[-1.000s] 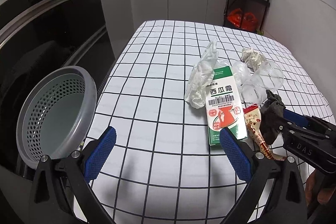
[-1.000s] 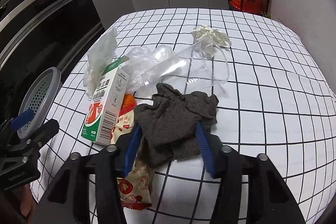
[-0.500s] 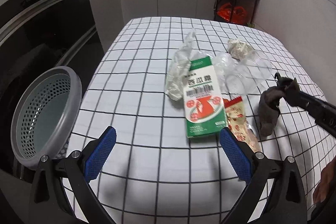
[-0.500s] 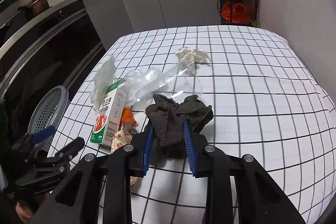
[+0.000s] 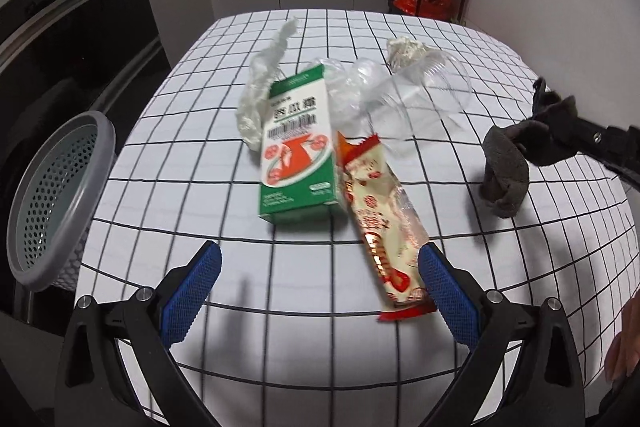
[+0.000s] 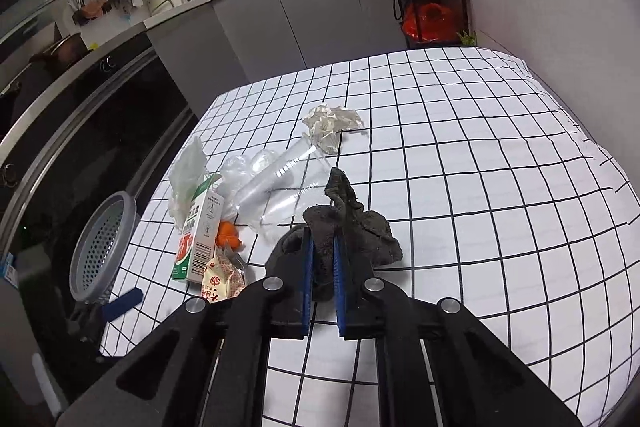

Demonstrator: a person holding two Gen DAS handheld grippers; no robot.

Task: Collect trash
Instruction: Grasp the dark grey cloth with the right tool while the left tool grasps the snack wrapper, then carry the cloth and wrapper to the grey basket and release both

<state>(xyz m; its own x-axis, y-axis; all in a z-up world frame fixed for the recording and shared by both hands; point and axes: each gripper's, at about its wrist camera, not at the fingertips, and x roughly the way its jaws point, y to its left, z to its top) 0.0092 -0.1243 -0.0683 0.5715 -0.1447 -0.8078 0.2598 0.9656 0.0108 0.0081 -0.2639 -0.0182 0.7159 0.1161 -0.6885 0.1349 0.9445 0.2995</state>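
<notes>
I have the dark rag [image 6: 352, 223] clamped between my right gripper [image 6: 323, 279] jaws, lifted off the checked surface [image 6: 480, 227]; my left gripper [image 5: 316, 291] jaws stand wide apart with nothing between them; ahead of them lie the green carton [image 5: 298, 147], the snack wrapper [image 5: 380, 227], the clear cup [image 5: 424, 99], plastic film [image 5: 260, 83] and crumpled paper [image 5: 404, 49]; the grey basket [image 5: 60, 195], beyond the left jaw, looks empty, so I judge collecting has barely begun.

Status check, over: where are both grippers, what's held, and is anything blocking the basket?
Right gripper shut on grey rag. Left gripper open, empty, over snack wrapper beside green carton. Grey basket at table edge, path unobstructed.
</notes>
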